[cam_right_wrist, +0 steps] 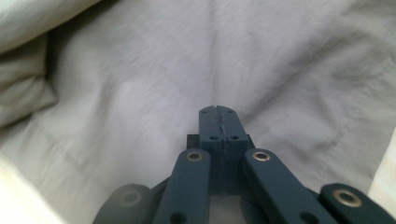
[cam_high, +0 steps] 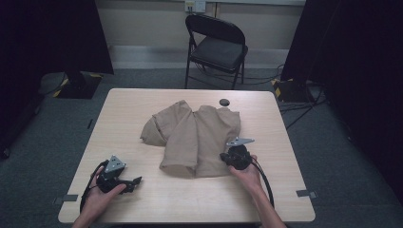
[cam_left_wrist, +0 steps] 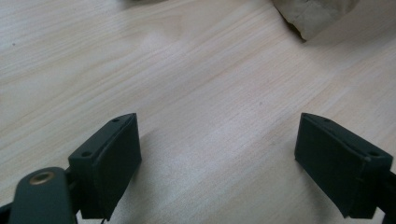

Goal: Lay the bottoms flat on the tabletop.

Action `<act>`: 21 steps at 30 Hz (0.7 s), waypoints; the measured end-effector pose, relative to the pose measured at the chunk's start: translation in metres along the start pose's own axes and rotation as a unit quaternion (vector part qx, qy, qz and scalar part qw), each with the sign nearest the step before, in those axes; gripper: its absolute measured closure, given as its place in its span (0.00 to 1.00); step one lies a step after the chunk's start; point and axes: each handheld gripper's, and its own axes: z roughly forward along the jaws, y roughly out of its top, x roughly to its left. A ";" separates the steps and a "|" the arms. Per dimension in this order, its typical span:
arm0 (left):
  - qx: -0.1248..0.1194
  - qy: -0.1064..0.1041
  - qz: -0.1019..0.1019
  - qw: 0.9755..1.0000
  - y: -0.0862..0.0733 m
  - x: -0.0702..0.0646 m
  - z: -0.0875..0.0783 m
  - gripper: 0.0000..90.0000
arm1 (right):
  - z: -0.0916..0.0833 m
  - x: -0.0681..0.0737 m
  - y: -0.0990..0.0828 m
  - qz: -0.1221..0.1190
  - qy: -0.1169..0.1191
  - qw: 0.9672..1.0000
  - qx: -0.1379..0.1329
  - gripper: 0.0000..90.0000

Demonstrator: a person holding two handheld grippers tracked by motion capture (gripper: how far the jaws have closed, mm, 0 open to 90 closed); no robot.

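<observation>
A tan short-sleeved shirt [cam_high: 199,135] lies crumpled and partly folded in the middle of the wooden table [cam_high: 133,104]. My right gripper [cam_high: 223,156] rests at the shirt's near right edge. In the right gripper view its jaws are pressed together over the pale cloth [cam_right_wrist: 140,70], and my right gripper [cam_right_wrist: 218,116] is shut with no fold visibly between the pads. My left gripper [cam_high: 135,183] lies on bare wood at the near left, apart from the shirt. Its jaws stand wide in the left gripper view, my left gripper [cam_left_wrist: 217,158] open over the tabletop, with a corner of the shirt [cam_left_wrist: 313,14] far ahead.
A small dark round disc [cam_high: 224,102] sits on the table just beyond the shirt's collar. A black folding chair [cam_high: 216,47] stands behind the table. Dark curtains and stands flank both sides. Bare wood runs along the table's near edge between the hands.
</observation>
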 end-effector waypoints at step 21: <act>-0.001 -0.002 -0.001 1.000 0.001 0.000 0.001 0.14 | 0.015 -0.012 0.067 0.019 0.006 0.999 -0.041 0.33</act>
